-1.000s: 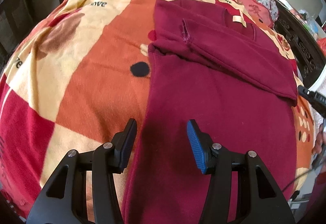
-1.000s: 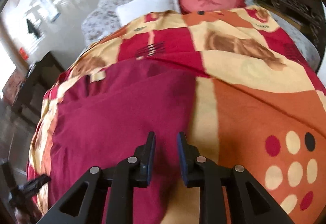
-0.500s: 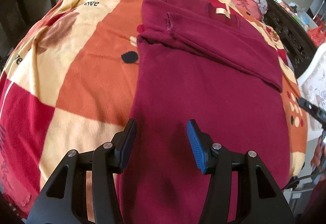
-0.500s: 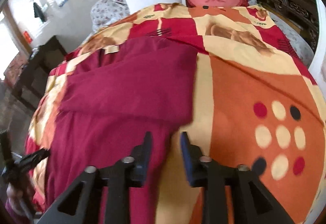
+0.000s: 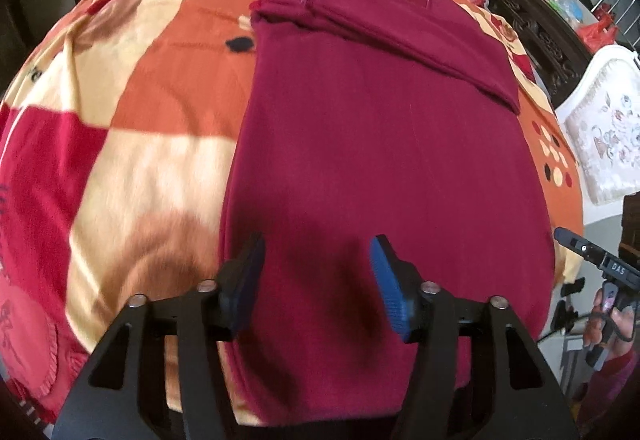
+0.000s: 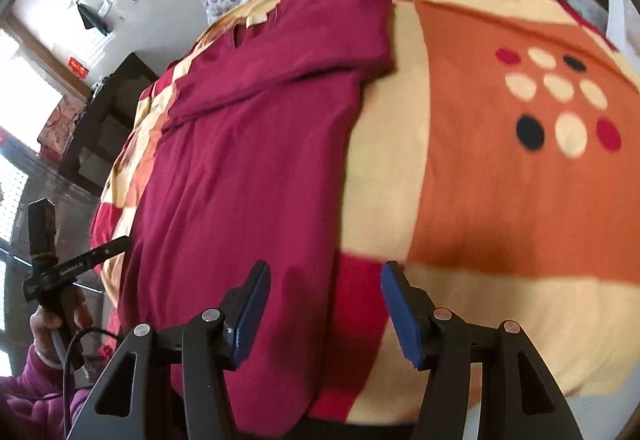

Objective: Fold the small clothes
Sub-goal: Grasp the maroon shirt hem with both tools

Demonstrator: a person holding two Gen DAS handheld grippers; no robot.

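Below the left hand-held gripper, seemingly untouched, lies the maroon garment.

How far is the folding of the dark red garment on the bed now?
Done: the sleeves of the dark red knit garment lie folded across its top. In hand: nothing; the left gripper and right gripper hover over its lower hem corners, jaws just opened, empty. Left: folding the bottom up.
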